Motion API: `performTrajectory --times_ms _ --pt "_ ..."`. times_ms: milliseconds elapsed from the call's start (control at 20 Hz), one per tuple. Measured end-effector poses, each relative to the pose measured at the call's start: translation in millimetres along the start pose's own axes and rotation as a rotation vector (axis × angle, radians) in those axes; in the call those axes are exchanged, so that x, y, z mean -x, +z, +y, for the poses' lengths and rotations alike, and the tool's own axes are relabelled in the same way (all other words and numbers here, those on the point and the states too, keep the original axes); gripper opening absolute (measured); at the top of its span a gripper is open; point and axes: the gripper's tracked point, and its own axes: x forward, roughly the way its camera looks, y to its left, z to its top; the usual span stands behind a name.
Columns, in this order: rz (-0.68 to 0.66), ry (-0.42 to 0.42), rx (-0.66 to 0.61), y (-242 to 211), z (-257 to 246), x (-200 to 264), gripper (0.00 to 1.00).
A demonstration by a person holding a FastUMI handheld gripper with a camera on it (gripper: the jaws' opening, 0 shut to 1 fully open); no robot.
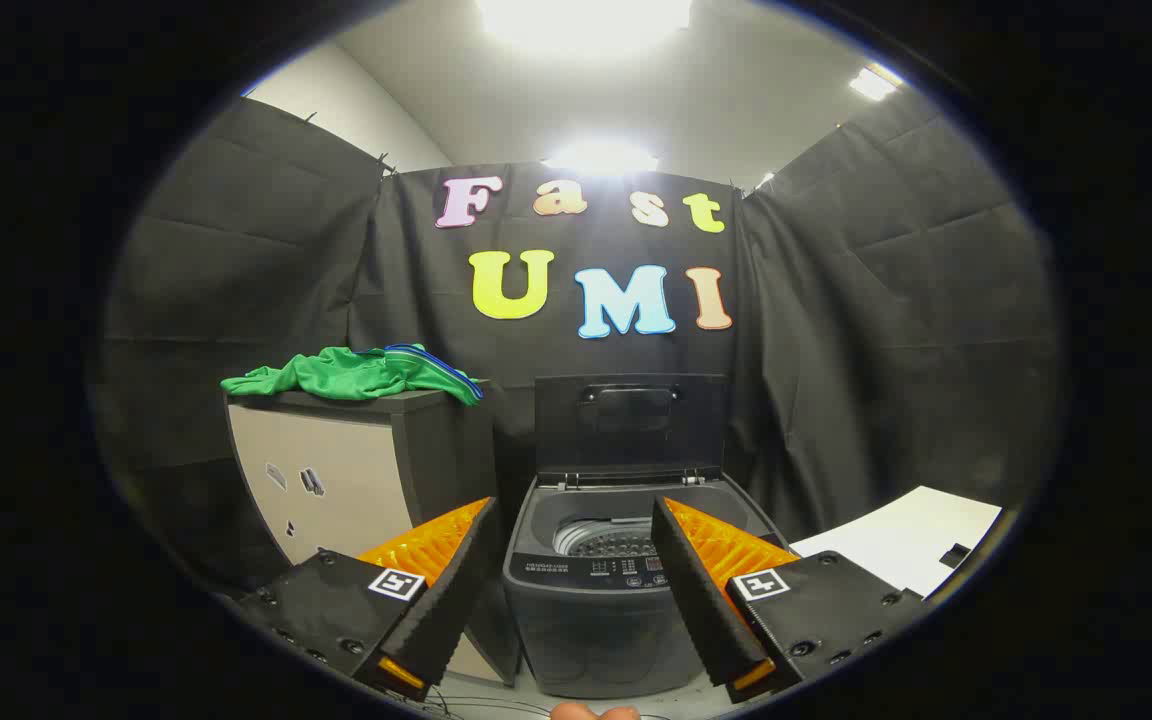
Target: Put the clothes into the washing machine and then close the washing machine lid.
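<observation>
Between our gripper's [573, 560] spread, empty fingers stood one washing machine [601, 600], its lid [633, 425] raised upright — the drum looked bare. Beyond the left finger, well apart, one heap of green clothes [356, 373] lay on a cabinet [336, 480]. We judged nothing done yet — clothes to fetch, load, then the lid to close.
</observation>
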Motion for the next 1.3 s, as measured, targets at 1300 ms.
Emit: performTrajectory --times_ms 1300 --pt "0.017 0.028 -0.02 6 16 -20 0.96"
